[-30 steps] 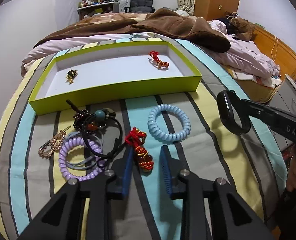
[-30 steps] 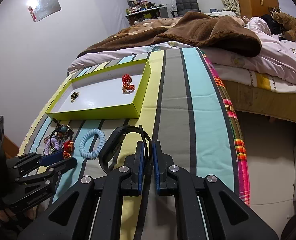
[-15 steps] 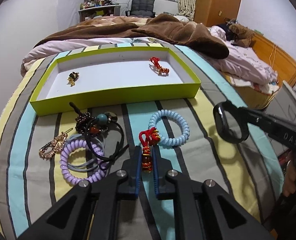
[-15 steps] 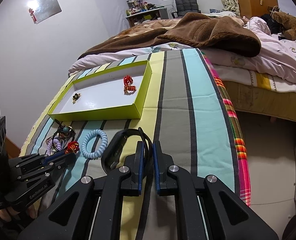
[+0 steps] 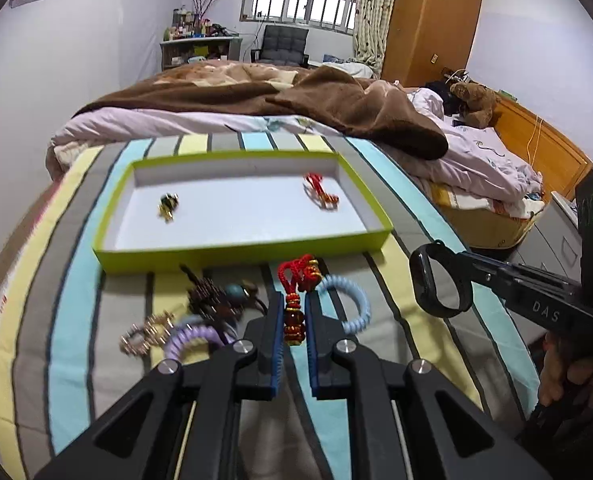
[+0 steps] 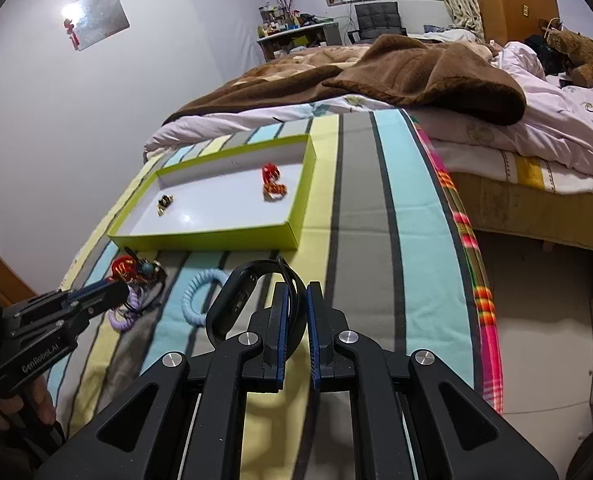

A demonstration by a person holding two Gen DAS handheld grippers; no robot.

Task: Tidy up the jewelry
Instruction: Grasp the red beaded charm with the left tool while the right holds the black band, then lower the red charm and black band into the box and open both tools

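From the left wrist view, the left gripper (image 5: 294, 316) clamps a red knotted charm (image 5: 295, 300) with amber beads; its long axis runs along the fingers, red loop toward the green tray (image 5: 240, 254). The right gripper's arm shows "DAS".

From the right wrist view, the right gripper (image 6: 295, 310) pinches a black wristband (image 6: 238, 300), its loop leaning left above the striped bedspread (image 6: 412, 216). The left gripper's body reads "CenRobot.AI".
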